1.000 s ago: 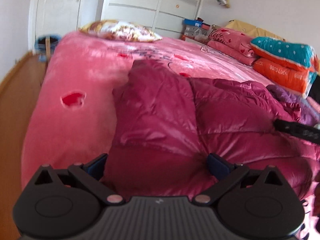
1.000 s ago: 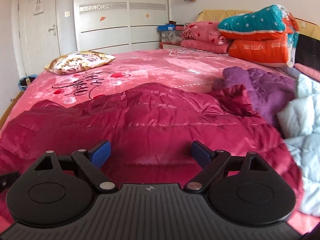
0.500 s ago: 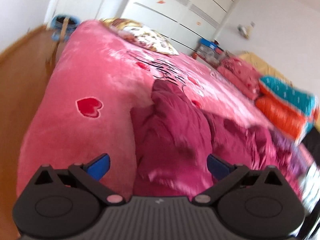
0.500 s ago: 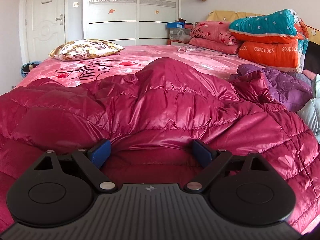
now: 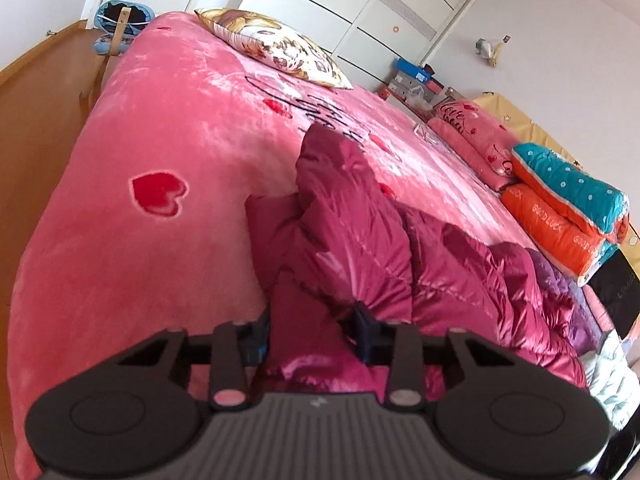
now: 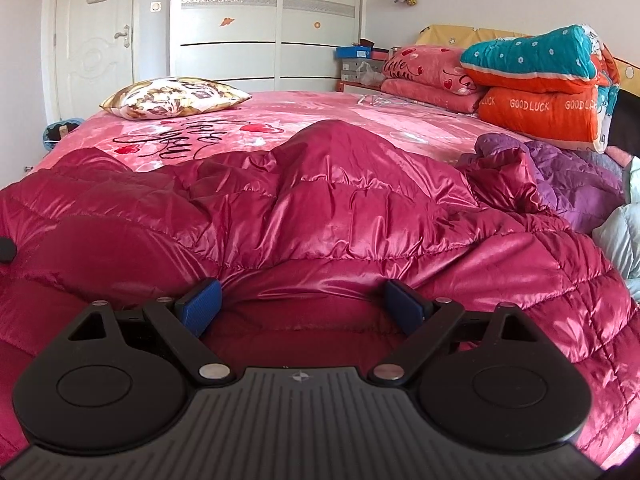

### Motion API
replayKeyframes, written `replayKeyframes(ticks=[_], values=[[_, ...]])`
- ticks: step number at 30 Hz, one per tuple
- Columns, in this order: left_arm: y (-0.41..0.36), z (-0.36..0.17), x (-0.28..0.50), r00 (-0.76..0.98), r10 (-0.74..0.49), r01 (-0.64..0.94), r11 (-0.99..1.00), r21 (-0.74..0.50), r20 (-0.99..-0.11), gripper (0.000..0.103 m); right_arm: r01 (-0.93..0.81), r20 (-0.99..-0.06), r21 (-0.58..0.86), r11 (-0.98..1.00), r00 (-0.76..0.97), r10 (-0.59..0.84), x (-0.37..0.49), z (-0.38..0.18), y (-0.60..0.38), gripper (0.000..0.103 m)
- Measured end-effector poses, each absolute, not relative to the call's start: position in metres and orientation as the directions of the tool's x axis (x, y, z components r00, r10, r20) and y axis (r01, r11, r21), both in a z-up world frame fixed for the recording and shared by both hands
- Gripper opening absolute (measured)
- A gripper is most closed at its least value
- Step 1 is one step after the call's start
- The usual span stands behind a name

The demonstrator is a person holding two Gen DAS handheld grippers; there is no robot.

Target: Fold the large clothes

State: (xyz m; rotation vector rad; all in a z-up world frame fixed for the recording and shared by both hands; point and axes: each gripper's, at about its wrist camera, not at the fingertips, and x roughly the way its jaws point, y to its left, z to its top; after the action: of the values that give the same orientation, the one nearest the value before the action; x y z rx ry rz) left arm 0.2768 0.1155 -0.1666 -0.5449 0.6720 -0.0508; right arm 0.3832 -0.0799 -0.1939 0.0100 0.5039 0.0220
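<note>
A shiny dark red puffer jacket (image 6: 328,216) lies crumpled across the pink bedspread (image 5: 172,152). In the left wrist view its left edge (image 5: 348,220) is bunched into a ridge. My left gripper (image 5: 312,334) is closing its jaws, and a fold of the jacket is squeezed between the blue pads. My right gripper (image 6: 302,306) stands open low over the jacket's near hem, its pads (image 6: 200,304) wide apart and resting against the fabric without pinching it. The left gripper's tip (image 6: 6,248) shows at the left border of the right wrist view.
A purple jacket (image 6: 568,184) and a pale blue one (image 6: 624,240) lie to the right. Folded quilts (image 6: 536,84) and pink pillows (image 6: 432,76) are stacked at the back right, with a patterned cushion (image 6: 172,98) at the far left. The bed's left edge drops to wooden floor (image 5: 36,128).
My left gripper's jaws went from wide open to narrowed on a fold of the jacket, after it rolled and shifted sideways. My right gripper sank close to the jacket and stays open.
</note>
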Motion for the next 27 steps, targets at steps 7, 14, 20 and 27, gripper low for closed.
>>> replayKeyframes(ticks=[7,14,20,27], values=[[0.125,-0.168,0.255,0.755,-0.251,-0.132,0.847,-0.515,-0.606,0.028,-0.045,-0.481,-0.021,0.999,0.876,0.029,0.377,-0.188,-0.076,0.103],[0.125,-0.167,0.252,0.777,-0.221,-0.117,0.869,-0.480,-0.589,0.030,-0.066,-0.472,-0.043,0.997,0.881,0.038,0.373,-0.193,-0.074,0.103],[0.123,-0.140,0.235,0.894,-0.085,-0.102,0.917,-0.385,-0.439,0.048,-0.079,-0.473,-0.037,0.996,0.879,0.053,0.367,-0.183,-0.083,0.103],[0.134,-0.145,0.258,0.884,-0.132,-0.124,0.859,-0.496,-0.449,0.081,-0.065,-0.414,0.008,0.998,0.908,0.063,0.323,-0.171,-0.105,0.103]])
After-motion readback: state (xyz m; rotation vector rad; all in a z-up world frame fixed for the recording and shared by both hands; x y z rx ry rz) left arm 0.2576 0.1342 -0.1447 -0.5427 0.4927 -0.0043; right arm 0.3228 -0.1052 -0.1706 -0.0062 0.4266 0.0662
